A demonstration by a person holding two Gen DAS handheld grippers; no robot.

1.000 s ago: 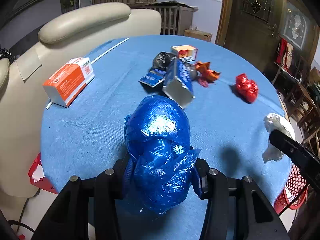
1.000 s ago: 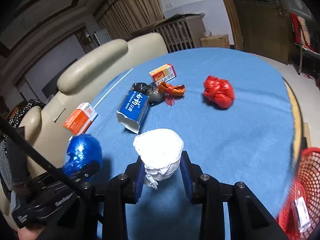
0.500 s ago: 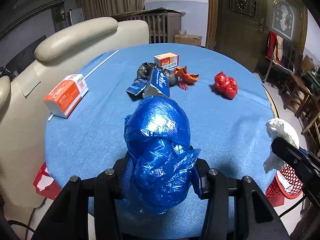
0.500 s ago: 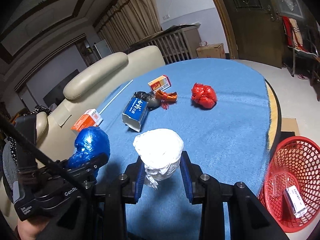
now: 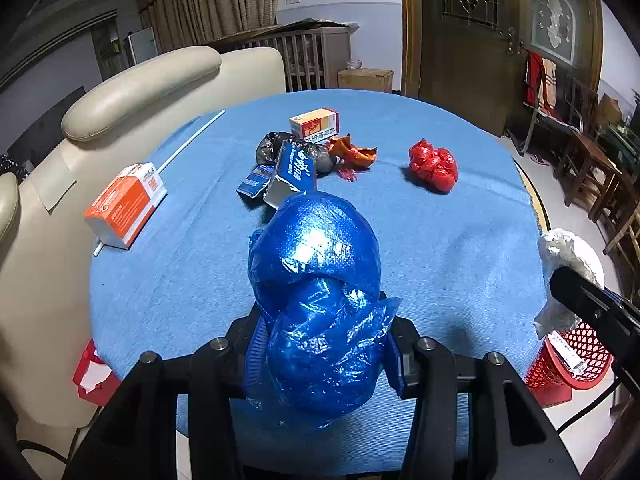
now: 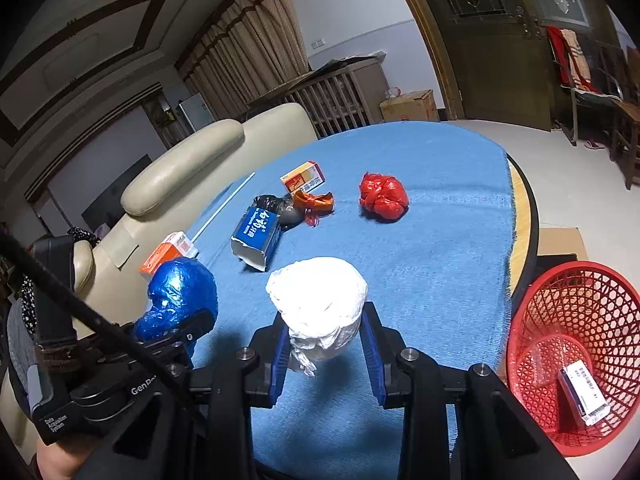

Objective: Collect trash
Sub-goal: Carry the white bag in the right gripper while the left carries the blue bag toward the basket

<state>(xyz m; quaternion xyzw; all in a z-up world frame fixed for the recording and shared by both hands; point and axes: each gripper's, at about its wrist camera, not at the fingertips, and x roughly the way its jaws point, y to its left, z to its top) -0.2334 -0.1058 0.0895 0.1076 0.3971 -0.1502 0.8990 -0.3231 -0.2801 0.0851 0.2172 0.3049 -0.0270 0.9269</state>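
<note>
My left gripper [image 5: 322,350] is shut on a crumpled blue plastic bag [image 5: 316,292], held above the near edge of the blue-clothed round table [image 5: 460,240]. My right gripper [image 6: 326,354] is shut on a white plastic wad [image 6: 318,306], also above the table's near edge. The blue bag also shows in the right wrist view [image 6: 182,292], to the left. On the table lie a red bag [image 6: 382,196], a blue carton [image 6: 256,236], a black bag [image 6: 282,208], an orange wrapper [image 6: 314,202], a small box [image 6: 302,176] and an orange-white box [image 5: 126,204].
A red mesh basket [image 6: 576,356] stands on the floor right of the table, with a small box inside. A cream sofa [image 5: 132,92] borders the table's left side. A white stick [image 5: 192,138] lies at the table's far left. Chairs [image 5: 592,160] stand at the right.
Both grippers have pulled back and up from the table with their loads. The table looks farther off and the red basket has come fully into the right wrist view.
</note>
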